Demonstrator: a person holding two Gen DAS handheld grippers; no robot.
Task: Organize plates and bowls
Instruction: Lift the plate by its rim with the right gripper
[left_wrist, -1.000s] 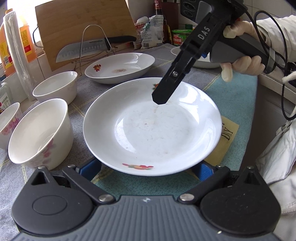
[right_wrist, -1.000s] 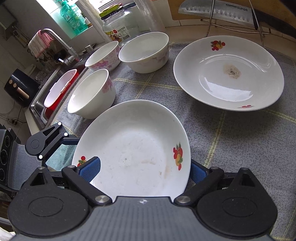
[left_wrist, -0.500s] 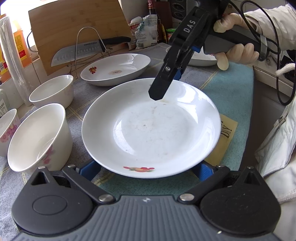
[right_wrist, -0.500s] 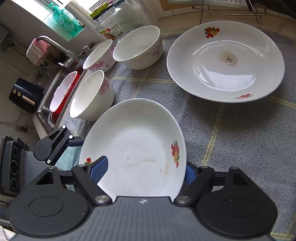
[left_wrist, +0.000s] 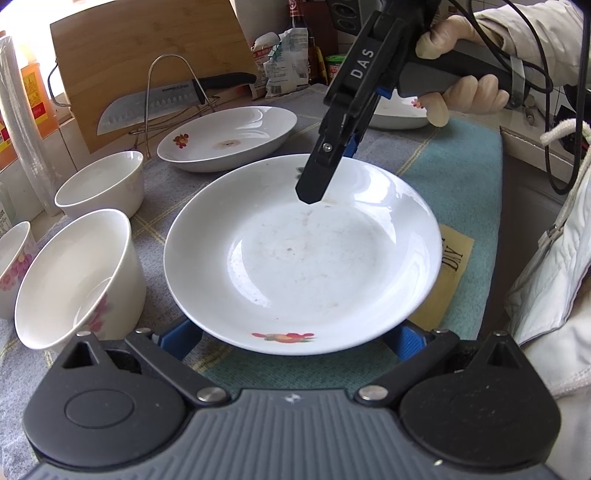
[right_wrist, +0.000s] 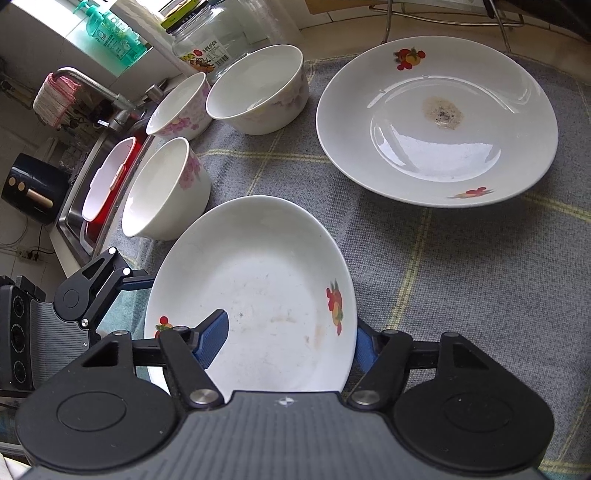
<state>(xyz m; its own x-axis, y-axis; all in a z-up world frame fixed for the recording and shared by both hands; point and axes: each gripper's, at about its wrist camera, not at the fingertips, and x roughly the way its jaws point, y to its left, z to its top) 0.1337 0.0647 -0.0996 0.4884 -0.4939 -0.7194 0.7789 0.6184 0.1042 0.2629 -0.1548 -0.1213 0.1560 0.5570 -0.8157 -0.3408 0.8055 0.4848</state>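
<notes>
A white plate (left_wrist: 303, 258) with fruit prints lies on the grey cloth. My right gripper (left_wrist: 314, 188) comes down on its far rim. In the right wrist view, my right gripper (right_wrist: 288, 345) is shut on that plate (right_wrist: 255, 280), with one blue pad (right_wrist: 212, 338) inside the rim and the other outside. My left gripper (left_wrist: 293, 338) stands open at the plate's near rim, its blue fingers (left_wrist: 181, 336) wide apart and partly under it. A second plate (right_wrist: 437, 122) with a brown stain lies beyond. Three flowered bowls (left_wrist: 74, 280) (left_wrist: 99, 184) (left_wrist: 14, 258) stand to the left.
A third plate (left_wrist: 395, 116) lies behind the gloved hand (left_wrist: 461, 96). A knife (left_wrist: 166, 99) rests on a wire stand before a cutting board (left_wrist: 147, 55). The sink (right_wrist: 107, 184) and a glass jar (right_wrist: 210, 40) border the bowls. A person's sleeve (left_wrist: 554, 288) is at the right.
My right gripper's jaws have come together onto the plate's far rim, the inner pad sliding in over the plate. The left gripper has stayed in place.
</notes>
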